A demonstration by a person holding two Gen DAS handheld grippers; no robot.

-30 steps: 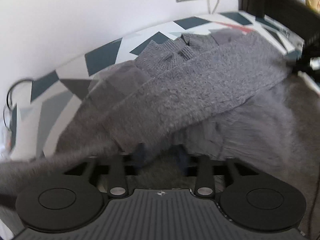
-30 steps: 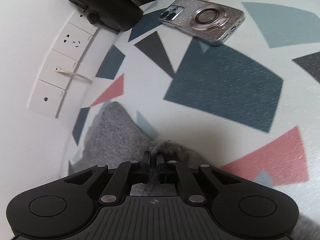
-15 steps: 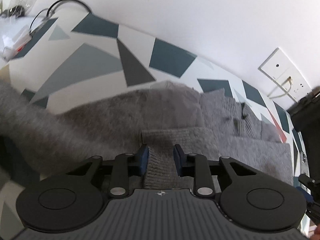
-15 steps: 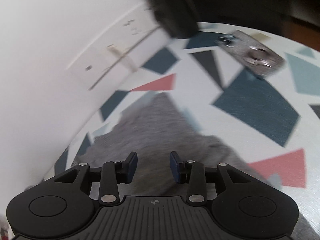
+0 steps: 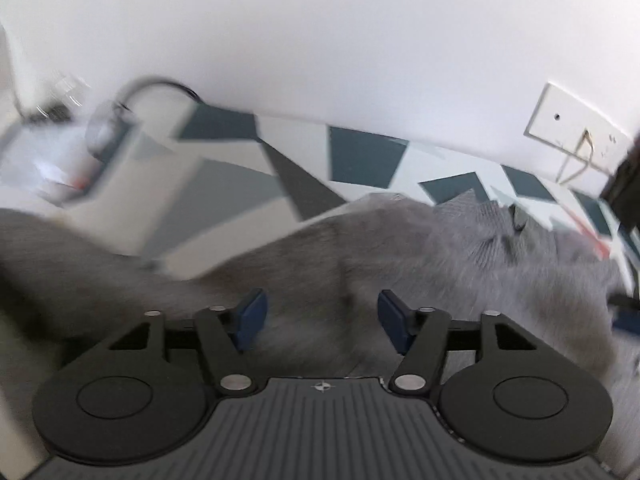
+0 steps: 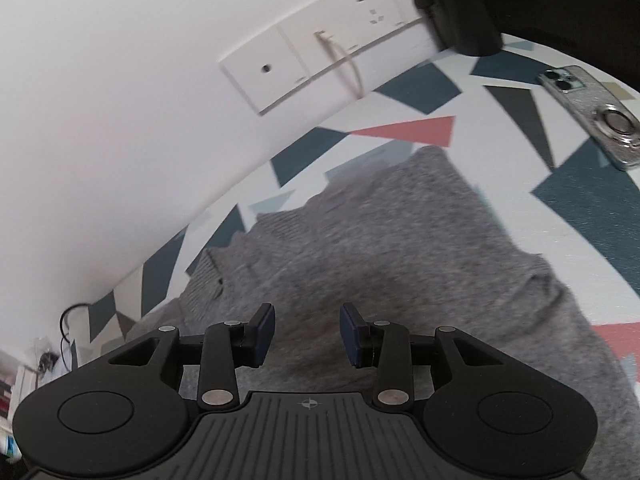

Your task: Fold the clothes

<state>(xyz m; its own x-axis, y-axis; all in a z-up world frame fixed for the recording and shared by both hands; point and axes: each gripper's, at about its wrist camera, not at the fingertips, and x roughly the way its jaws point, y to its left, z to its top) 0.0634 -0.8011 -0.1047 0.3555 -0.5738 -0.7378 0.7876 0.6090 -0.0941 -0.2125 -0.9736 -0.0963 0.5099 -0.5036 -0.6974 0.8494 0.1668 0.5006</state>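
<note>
Left wrist view: left tongs are spreading apart, nothing pinched, over the grey sweater on the patterned worktop. Right tongs hang released too. I'd regrip an edge cleanly before folding again.

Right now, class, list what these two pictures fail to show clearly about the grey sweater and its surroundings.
- Sweater: left wrist view, smeared by motion blur; near part hidden behind the left gripper.
- Clutter at far left: blurred beyond naming.
- Phone: right wrist view, far end cut by the edge.
</note>
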